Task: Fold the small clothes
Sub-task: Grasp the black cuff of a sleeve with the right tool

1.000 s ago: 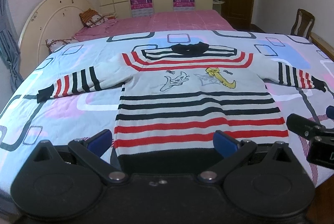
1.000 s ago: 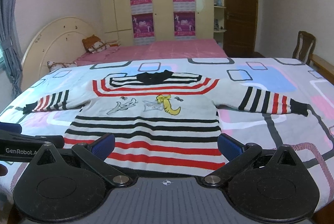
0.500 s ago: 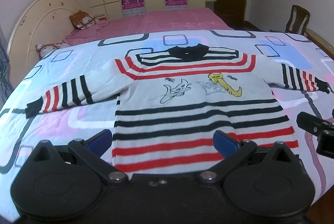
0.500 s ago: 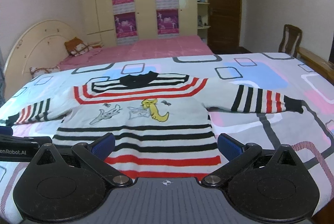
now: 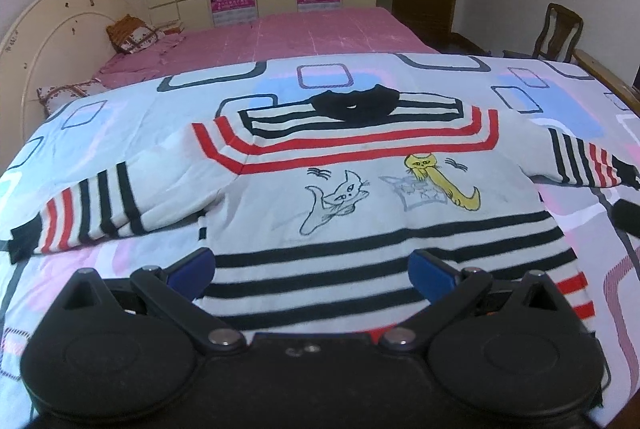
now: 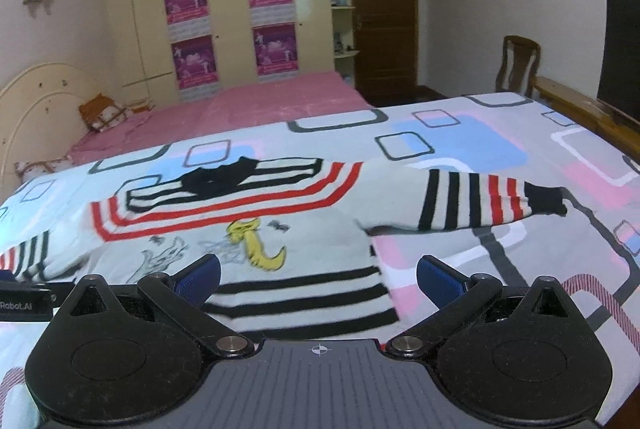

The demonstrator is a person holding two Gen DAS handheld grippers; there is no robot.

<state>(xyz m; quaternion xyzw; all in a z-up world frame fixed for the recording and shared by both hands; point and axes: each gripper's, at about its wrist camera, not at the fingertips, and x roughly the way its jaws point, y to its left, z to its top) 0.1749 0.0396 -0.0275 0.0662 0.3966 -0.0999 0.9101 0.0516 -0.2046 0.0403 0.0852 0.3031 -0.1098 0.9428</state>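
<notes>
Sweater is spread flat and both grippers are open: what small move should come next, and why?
Probably ease the right gripper forward and right toward the striped sleeve to pinch its cuff. The sweater lies flat with both sleeves stretched out, nothing is folded yet, and the left gripper also hangs open and empty above the body.

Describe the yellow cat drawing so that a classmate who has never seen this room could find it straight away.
Start at the near bed with the quilt of coloured squares, where a striped sweater lies spread flat. On its plain chest, between the red shoulder bands and the black stripes, sits the yellow cat. It is the only figure filled with colour; the cat beside it is just an outline.
</notes>
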